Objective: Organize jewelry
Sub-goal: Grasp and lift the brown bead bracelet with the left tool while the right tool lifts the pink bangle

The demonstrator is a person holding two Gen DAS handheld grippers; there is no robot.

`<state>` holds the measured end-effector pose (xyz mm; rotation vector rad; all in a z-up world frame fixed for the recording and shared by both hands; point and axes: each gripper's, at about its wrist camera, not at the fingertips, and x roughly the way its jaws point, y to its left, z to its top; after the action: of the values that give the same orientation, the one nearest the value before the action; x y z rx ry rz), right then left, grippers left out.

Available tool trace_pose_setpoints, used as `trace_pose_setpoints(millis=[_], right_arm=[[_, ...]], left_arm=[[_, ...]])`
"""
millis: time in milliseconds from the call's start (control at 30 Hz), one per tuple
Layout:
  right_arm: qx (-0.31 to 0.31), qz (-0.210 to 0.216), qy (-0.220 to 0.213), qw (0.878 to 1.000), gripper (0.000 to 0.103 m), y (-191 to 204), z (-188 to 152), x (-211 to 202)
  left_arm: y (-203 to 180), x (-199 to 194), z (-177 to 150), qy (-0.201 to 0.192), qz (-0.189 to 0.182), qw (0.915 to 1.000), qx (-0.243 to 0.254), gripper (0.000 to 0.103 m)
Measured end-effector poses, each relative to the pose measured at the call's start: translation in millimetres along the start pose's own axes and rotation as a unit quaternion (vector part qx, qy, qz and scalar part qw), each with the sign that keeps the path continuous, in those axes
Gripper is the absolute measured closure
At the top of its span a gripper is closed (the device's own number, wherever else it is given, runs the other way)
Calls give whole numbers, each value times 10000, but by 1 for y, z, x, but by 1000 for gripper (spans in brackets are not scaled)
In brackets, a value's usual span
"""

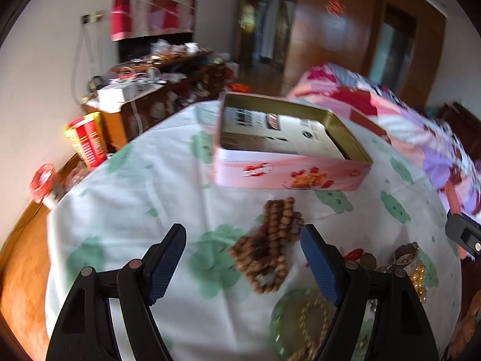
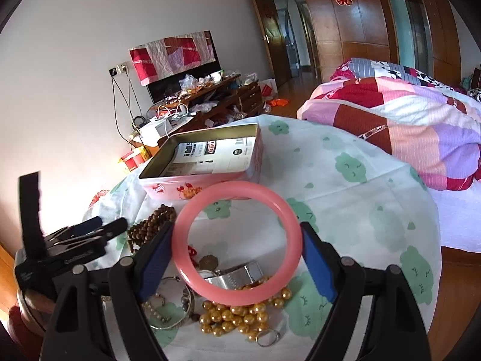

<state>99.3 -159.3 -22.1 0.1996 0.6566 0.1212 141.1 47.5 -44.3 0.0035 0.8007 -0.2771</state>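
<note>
Right gripper (image 2: 237, 243) clamped on a pink bangle (image 2: 237, 242), lifted above the bench (image 2: 360, 198).
Only the right view shows gold beads (image 2: 237, 316) at 6 o'clock below it. The left gripper (image 1: 243, 258) has jaws apart over brown beads (image 1: 270, 240). The pink tin (image 1: 288, 147) at 12 o'clock holds printed paper.

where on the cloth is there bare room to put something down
Bare cloth lies right of the pink tin, toward the bed, and left of the wooden beads, toward the table's left edge. It is crowded below the right tool, where gold beads, a silver cuff and chains lie.
</note>
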Motion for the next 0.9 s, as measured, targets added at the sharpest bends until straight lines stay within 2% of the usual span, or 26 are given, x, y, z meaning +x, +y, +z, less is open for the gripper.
trace_pose_setpoints(millis=[133,200,267,333,400,467,633,767,900], right_arm=[[36,2,81,10000,19,-1,-5,4],[44,-10,91,9999,19,-2,-7,3],[59,-16,84,9999,19,-4,-7,3],[86,-27,85,9999,19,-6,-7,3],[122,-14,112,9999,19,-7,-7,5],[146,-9,117,9998,19,-8,-7,7],[129,-28,64,9999,19,-7,-6,6],[127,-65,-30,9999,19,-8,0,4],[68,-114,-108,9999,19,-8,9,7]], left_arm=[[-16,29,2,588,49,9975,398,25],[-19,35,-1,775,8,9959,459,37],[-18,33,-1,739,55,9962,466,54],[-16,31,-3,702,104,9964,460,64],[-13,30,-2,687,42,9968,411,67],[-12,27,0,611,-66,9974,372,82],[-14,8,1,169,-108,9986,499,82],[-13,-12,-1,-136,-314,9979,558,82],[-11,-33,14,-617,-553,9954,478,82]])
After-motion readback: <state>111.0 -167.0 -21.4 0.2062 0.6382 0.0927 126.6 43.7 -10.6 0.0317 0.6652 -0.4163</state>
